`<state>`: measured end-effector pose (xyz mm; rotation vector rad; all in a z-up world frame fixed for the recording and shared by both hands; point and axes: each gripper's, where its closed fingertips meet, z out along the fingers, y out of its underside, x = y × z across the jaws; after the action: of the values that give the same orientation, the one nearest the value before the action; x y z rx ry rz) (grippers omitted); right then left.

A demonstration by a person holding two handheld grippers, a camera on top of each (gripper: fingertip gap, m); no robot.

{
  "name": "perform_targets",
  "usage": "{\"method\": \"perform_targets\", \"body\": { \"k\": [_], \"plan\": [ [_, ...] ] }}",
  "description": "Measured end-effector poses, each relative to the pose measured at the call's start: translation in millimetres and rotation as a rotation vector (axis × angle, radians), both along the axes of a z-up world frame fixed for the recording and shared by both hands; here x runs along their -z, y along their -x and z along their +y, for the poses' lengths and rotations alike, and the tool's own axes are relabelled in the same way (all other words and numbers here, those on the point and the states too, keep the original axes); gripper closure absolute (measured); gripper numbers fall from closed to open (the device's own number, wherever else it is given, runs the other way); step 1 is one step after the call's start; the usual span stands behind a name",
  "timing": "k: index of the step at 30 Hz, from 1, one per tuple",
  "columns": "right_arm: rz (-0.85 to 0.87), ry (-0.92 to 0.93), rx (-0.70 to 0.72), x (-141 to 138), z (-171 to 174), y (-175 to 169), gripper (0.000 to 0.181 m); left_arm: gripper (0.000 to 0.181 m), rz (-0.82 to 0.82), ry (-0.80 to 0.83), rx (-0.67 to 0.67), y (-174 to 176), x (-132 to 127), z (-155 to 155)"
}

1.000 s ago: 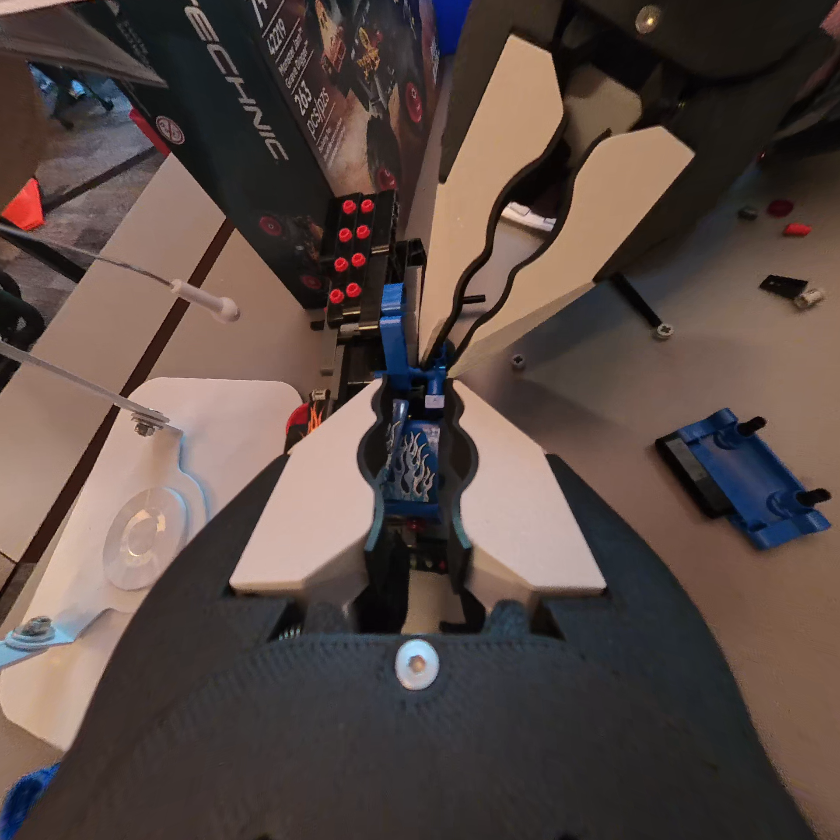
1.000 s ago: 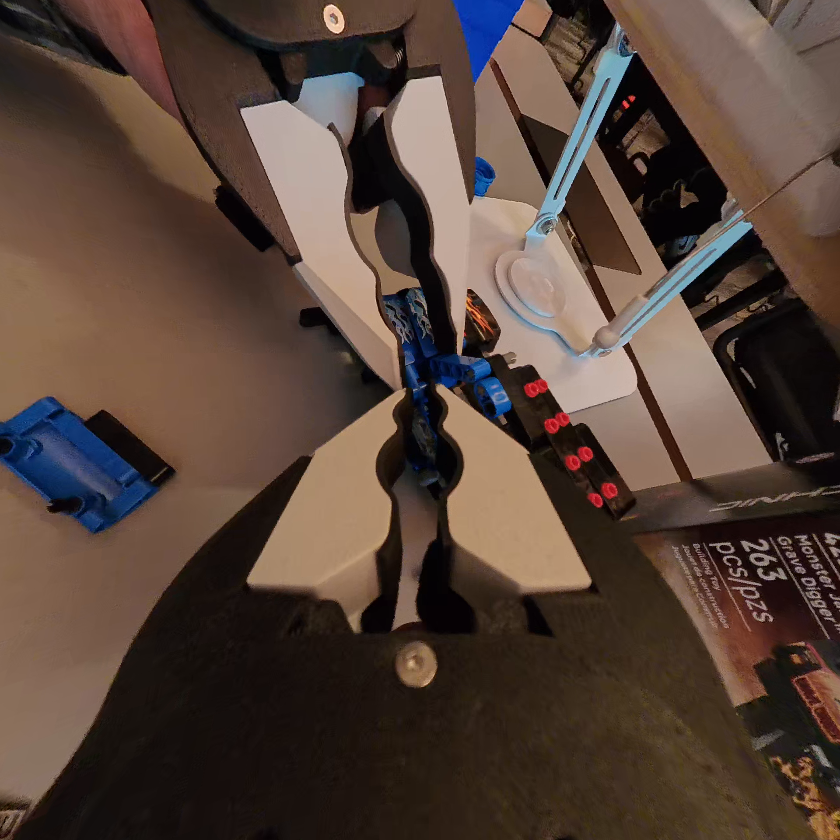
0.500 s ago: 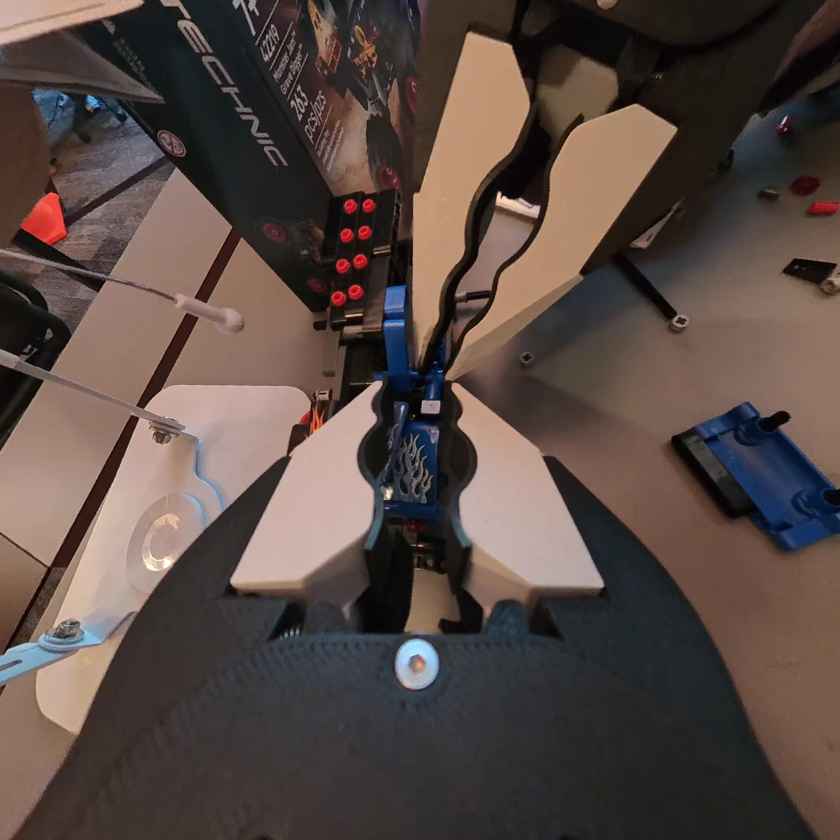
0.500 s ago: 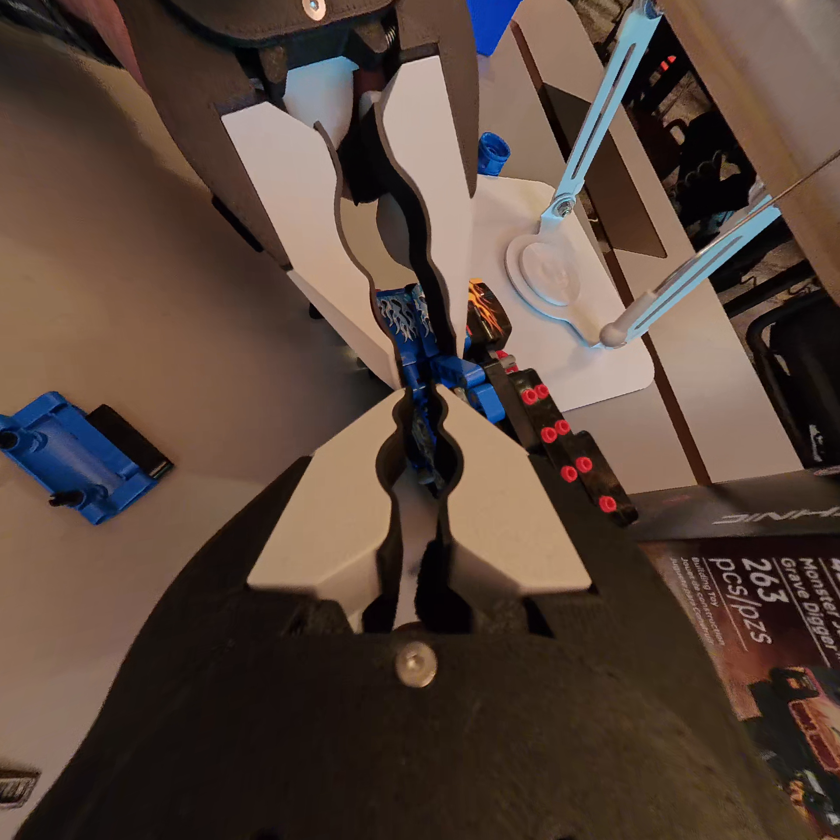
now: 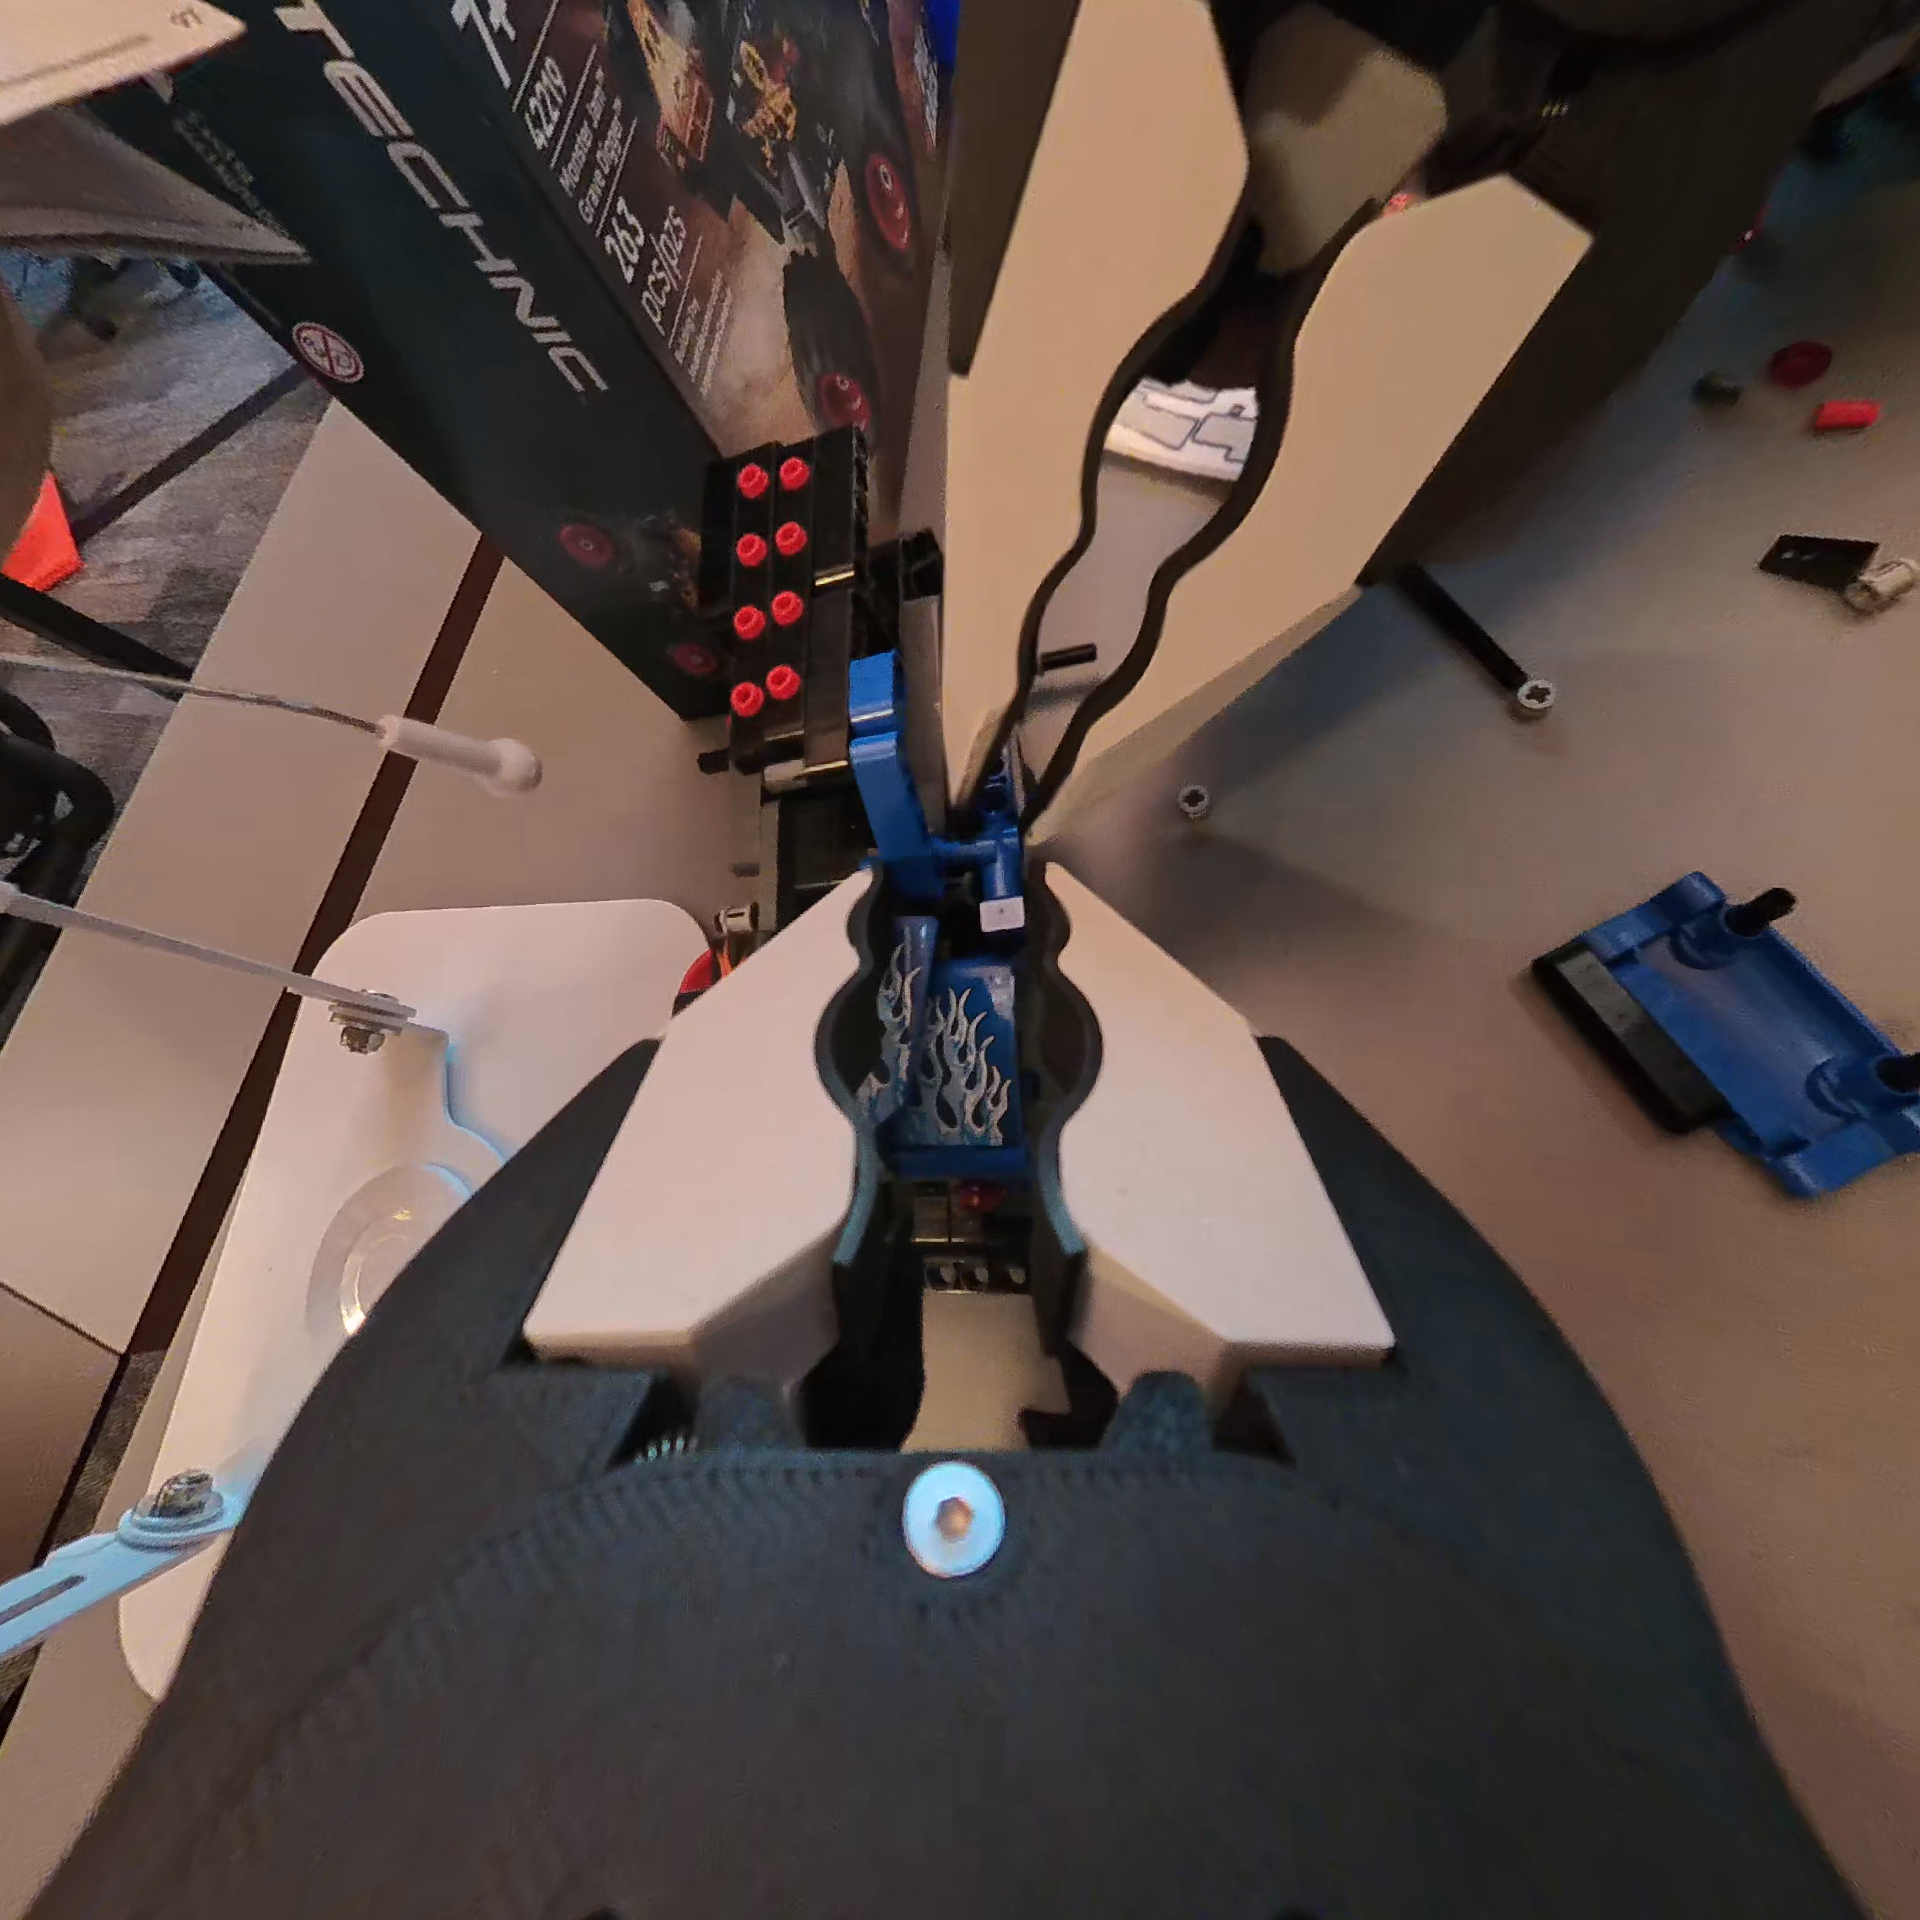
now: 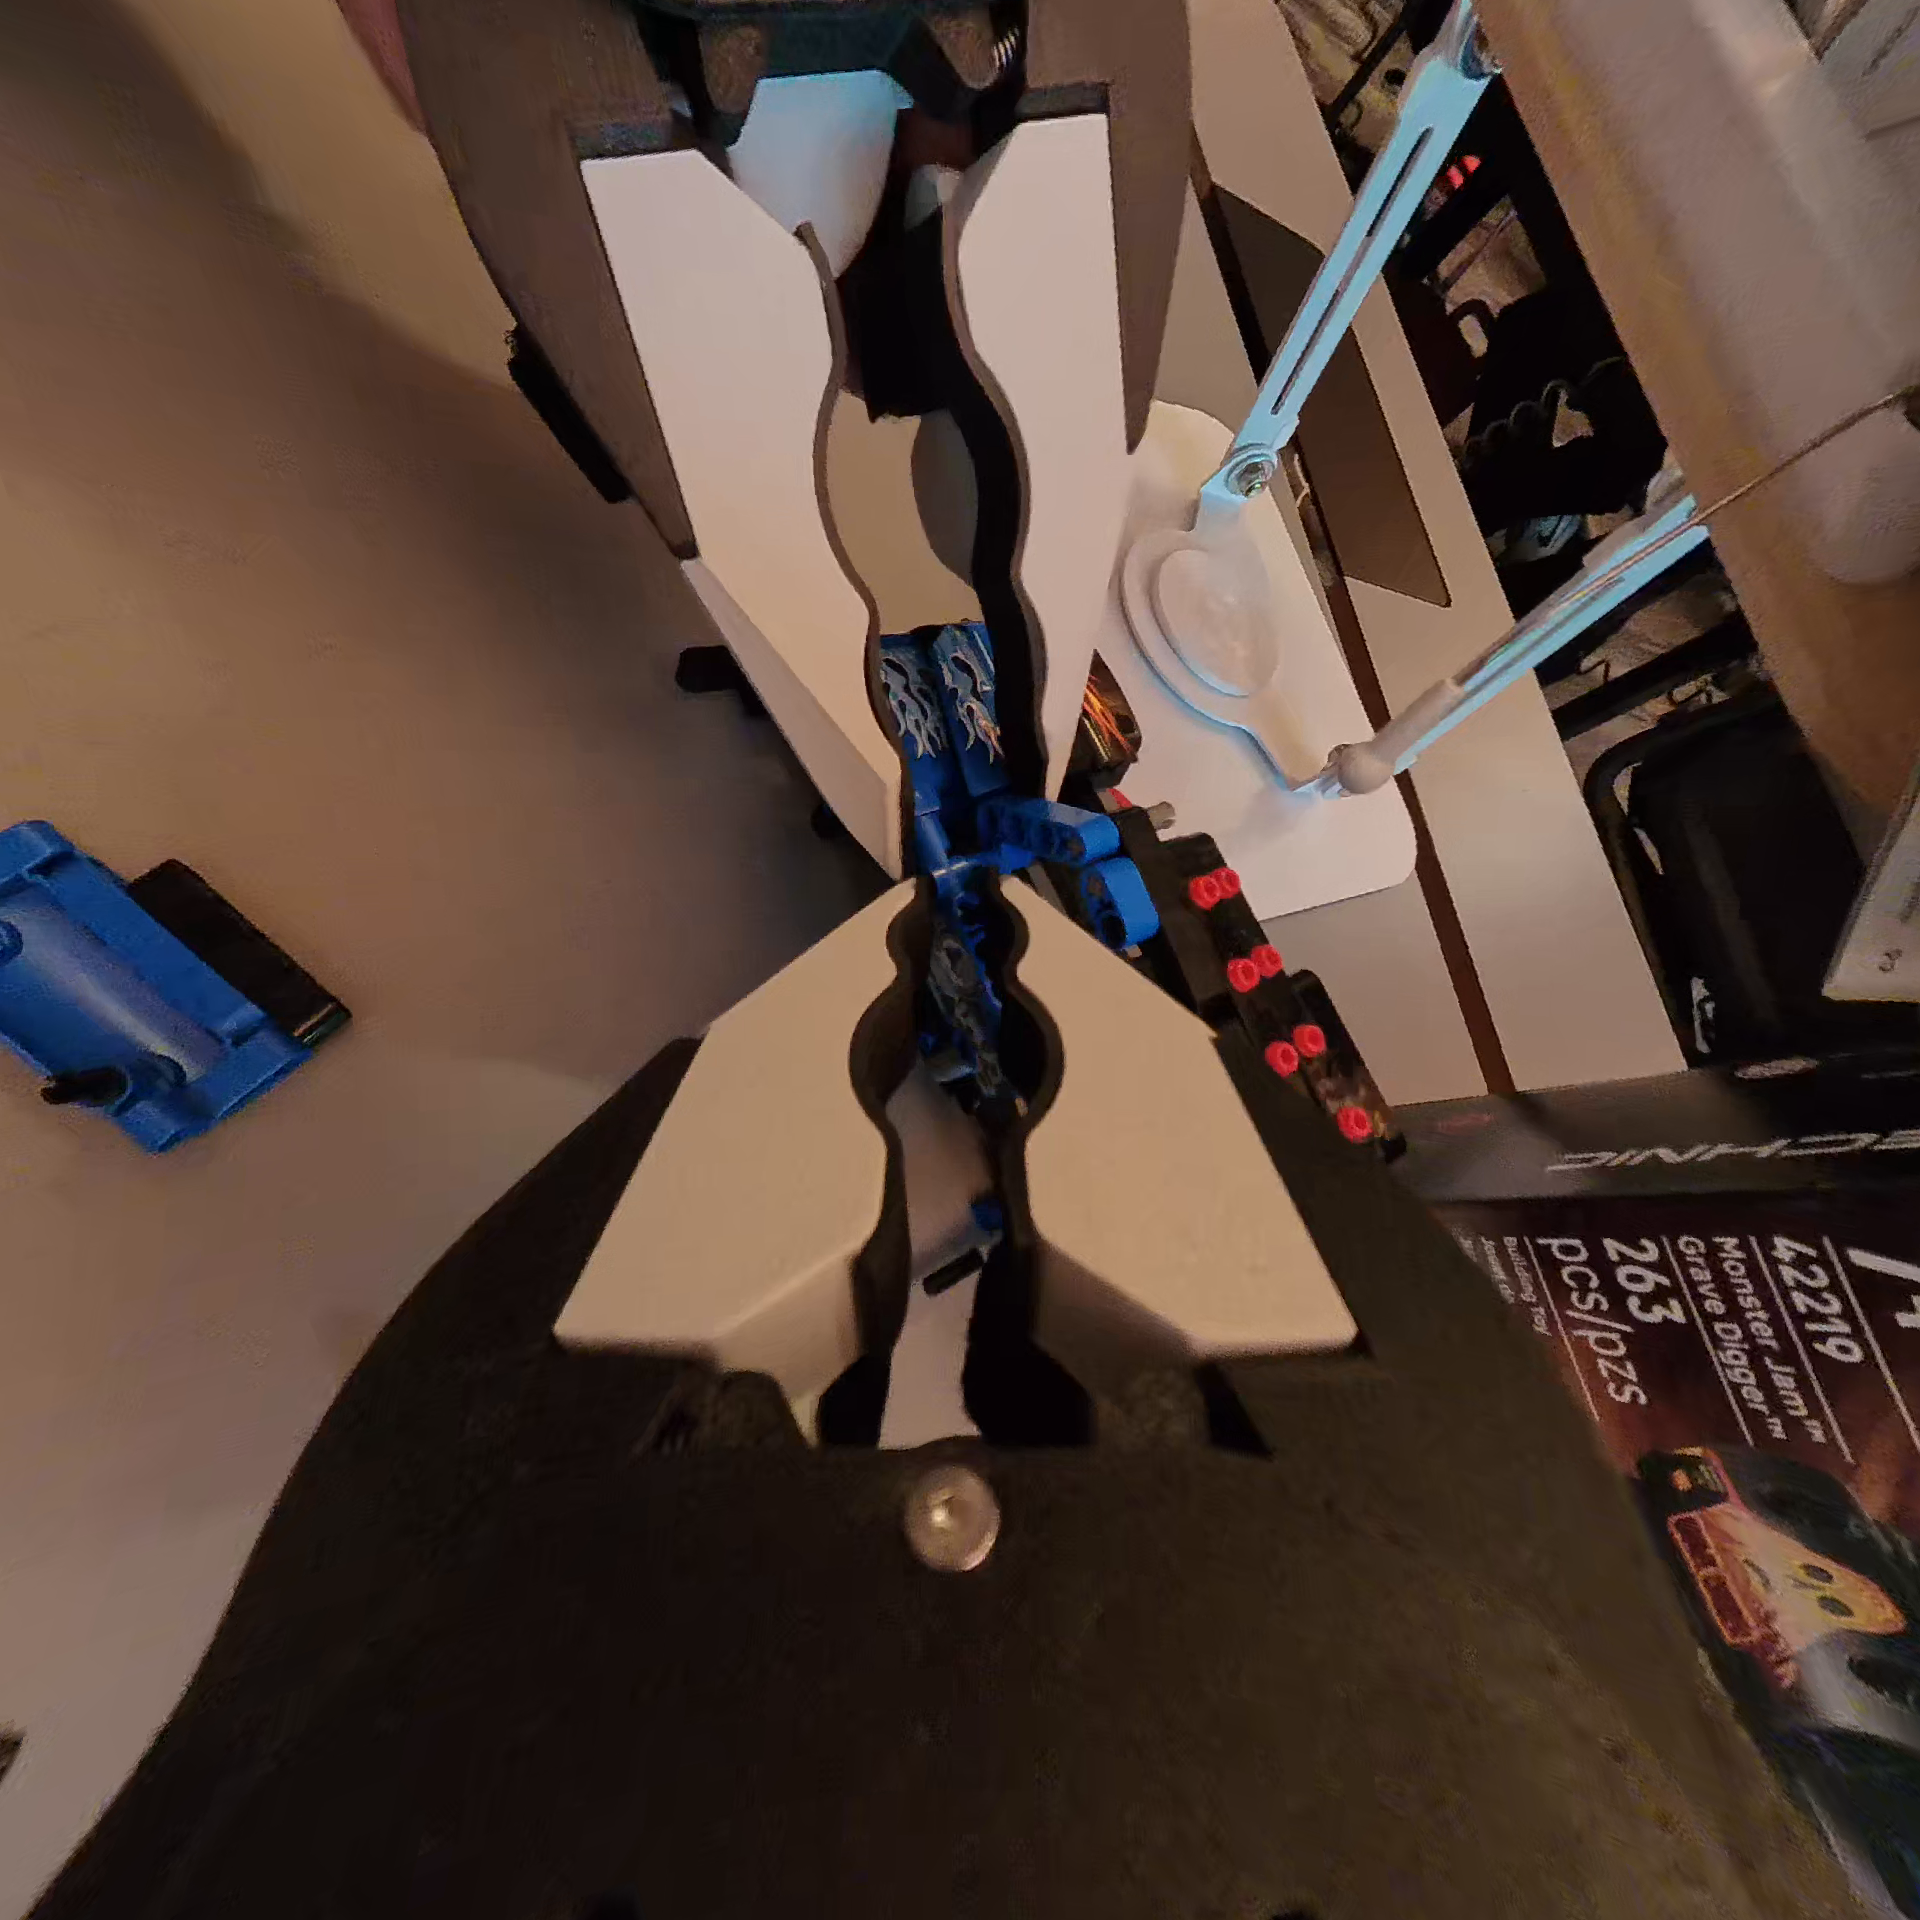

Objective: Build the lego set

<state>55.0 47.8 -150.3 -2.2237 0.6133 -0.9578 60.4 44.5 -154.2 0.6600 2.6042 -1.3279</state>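
**Both tools pinch the blue Lego model from opposite ends**

The Lego model (image 5: 951, 1049), a partly built blue and black assembly with white flame panels, is held between the two tools above the tan surface (image 5: 1455, 935). The left tool (image 5: 951, 904) has its fingers pressed in on the flame-panelled end, which fills the narrow gap between them. The right tool (image 6: 961, 904) comes from the opposite side, tip to tip with the left one, and pinches the model's blue beam end; in the left wrist view its fingertips close on a blue connector (image 5: 992, 831) at the model's far end. A black section with red pins (image 5: 774, 592) sticks out of the model to one side, toward the set's box.

The Lego box (image 5: 623, 260), dark with a truck picture, stands just behind that black section. Beside the model lies a white plate (image 5: 499, 987) carrying a pale blue metal arm (image 6: 1340, 281) and a thin rod with a white tip (image 5: 457, 743).

Off to the other side, well apart from the model, a blue panel with black pins (image 5: 1745, 1039) lies flat on the surface. Farther off are a black axle (image 5: 1475, 644), a small grey piece (image 5: 1193, 800), a small black part with a white piece (image 5: 1829, 561) and a few red bits (image 5: 1818, 384).
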Motion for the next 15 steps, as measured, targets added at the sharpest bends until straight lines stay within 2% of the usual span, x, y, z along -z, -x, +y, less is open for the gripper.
{"method": "perform_targets", "body": {
  "k": [15],
  "plan": [
    [0.019, -0.105, -0.008, 1.3, 1.5, -4.0, 0.181, 0.161, -0.079, 0.014, 0.0, -1.7, 0.8, -2.8]
  ]
}}
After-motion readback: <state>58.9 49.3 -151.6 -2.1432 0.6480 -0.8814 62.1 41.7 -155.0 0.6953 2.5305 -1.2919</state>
